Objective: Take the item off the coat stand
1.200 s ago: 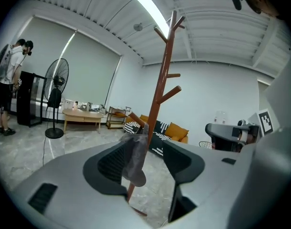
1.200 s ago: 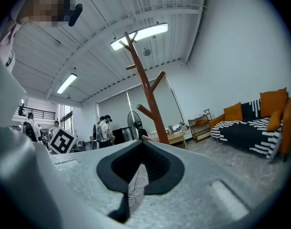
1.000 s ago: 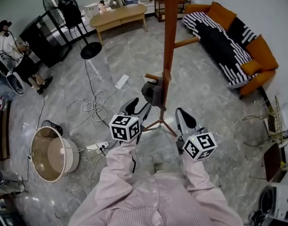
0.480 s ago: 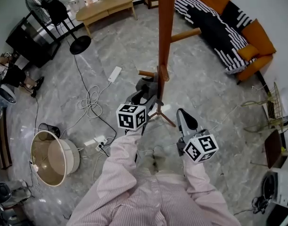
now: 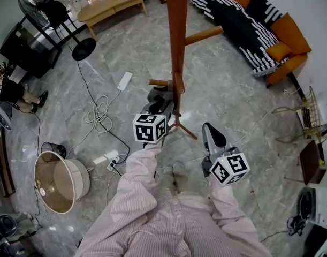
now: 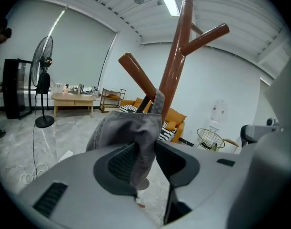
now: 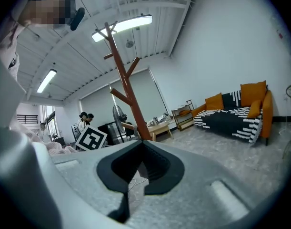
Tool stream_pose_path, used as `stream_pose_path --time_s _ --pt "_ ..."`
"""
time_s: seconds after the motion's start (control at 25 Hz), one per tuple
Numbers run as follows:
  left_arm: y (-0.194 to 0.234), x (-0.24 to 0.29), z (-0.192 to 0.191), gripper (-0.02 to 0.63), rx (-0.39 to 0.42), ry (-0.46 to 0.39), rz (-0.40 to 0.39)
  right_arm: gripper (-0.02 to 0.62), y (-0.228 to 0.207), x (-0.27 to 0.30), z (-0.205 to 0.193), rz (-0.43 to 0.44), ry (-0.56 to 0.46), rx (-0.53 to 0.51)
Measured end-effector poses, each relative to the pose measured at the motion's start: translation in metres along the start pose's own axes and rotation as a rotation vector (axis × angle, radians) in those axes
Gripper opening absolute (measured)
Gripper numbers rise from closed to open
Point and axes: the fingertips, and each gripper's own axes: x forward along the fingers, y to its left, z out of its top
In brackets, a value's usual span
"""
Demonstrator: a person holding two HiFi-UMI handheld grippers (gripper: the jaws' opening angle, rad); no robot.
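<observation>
A brown wooden coat stand (image 5: 176, 47) rises in front of me, its pegs branching upward (image 6: 176, 70). A grey cap (image 5: 159, 98) hangs on a low peg; in the left gripper view the cap (image 6: 128, 130) droops between my jaws. My left gripper (image 5: 160, 108) (image 6: 146, 159) has just been closing, and its pads now pinch the cap's fabric. My right gripper (image 5: 211, 133) hangs lower, to the right of the stand's base, shut and empty (image 7: 140, 171). The stand (image 7: 128, 99) shows beyond it in the right gripper view.
An orange sofa with a striped throw (image 5: 249, 20) lines the right wall. A low wooden table (image 5: 107, 4) and a standing fan (image 5: 51, 12) are at the back left. Cables and a power strip (image 5: 123, 81) lie on the floor, near a round lampshade (image 5: 59, 181).
My left gripper has moved forward onto the cap and its jaws have come together on the fabric. The right gripper has sunk slightly.
</observation>
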Motion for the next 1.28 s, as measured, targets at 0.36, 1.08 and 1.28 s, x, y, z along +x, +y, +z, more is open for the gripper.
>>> stream_pose_path --time_s 0.36,1.08,1.28 --pt "-0.004 0.004 -0.001 0.029 0.044 -0.002 0.015 0.005 -0.008 -0.001 -0.004 0.004 0.0 0.006" --pt "0.003 -0.019 0.02 0.015 0.044 -0.04 0.041 0.005 0.004 0.007 0.015 0.033 -0.024 -0.012" --pt "0.005 -0.025 0.026 0.014 0.043 -0.063 0.046 0.005 0.005 0.008 0.02 0.039 -0.036 -0.018"
